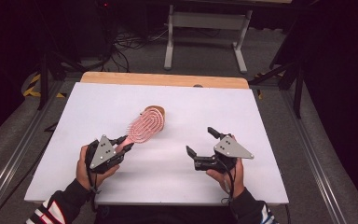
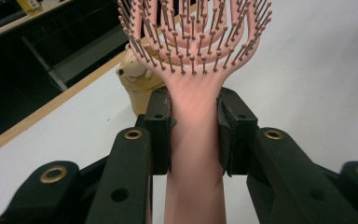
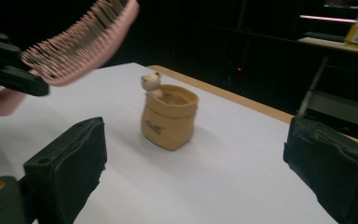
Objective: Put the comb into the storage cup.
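Carrying step. The left gripper (image 1: 123, 144) is clamped on the handle of the pink hairbrush (image 2: 193, 56), one of the fingers (image 2: 161, 130) pressing on each side of it; the brush head is raised above the white bench (image 1: 177, 172), bristles up, near the small tan holder (image 3: 168, 116). The right gripper (image 1: 204, 142) is spread wide and empty. The next move probably calls for lining the brush up over the holder's mouth.
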`<state>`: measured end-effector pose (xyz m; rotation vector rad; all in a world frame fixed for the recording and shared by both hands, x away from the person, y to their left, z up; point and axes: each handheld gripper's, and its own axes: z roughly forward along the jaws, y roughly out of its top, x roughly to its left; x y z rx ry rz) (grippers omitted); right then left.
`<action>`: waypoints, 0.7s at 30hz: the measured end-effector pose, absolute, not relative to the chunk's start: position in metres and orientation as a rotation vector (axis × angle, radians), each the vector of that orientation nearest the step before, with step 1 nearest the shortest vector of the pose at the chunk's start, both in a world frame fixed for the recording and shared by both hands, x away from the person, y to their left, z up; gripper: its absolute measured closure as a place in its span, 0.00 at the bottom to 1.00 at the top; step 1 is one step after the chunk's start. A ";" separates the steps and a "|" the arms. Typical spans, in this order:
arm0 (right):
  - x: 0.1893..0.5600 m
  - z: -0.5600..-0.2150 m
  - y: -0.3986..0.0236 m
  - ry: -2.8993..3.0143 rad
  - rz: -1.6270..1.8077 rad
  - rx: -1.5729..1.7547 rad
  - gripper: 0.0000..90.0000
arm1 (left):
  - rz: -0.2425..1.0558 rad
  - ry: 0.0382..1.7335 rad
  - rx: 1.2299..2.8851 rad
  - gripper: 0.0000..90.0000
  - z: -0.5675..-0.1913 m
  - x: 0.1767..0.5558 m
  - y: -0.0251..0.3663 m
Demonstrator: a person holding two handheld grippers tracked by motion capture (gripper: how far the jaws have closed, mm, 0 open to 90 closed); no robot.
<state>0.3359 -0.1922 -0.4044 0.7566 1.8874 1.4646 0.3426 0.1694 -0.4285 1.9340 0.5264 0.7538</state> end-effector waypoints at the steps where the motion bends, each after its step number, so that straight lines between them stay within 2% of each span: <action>1: 0.336 -0.404 -0.189 1.888 1.471 0.757 0.06 | 0.758 0.523 1.927 0.77 -0.429 0.343 0.167; 16: 0.348 -0.405 -0.121 2.024 1.628 0.776 0.05 | 0.739 0.486 1.921 0.77 -0.437 0.337 0.134; 19: 0.347 -0.409 -0.109 2.022 1.625 0.851 0.13 | 0.749 0.461 1.944 0.77 -0.443 0.330 0.127; 21: 0.346 -0.410 -0.108 2.033 1.644 0.861 0.14 | 0.737 0.460 1.950 0.78 -0.445 0.328 0.126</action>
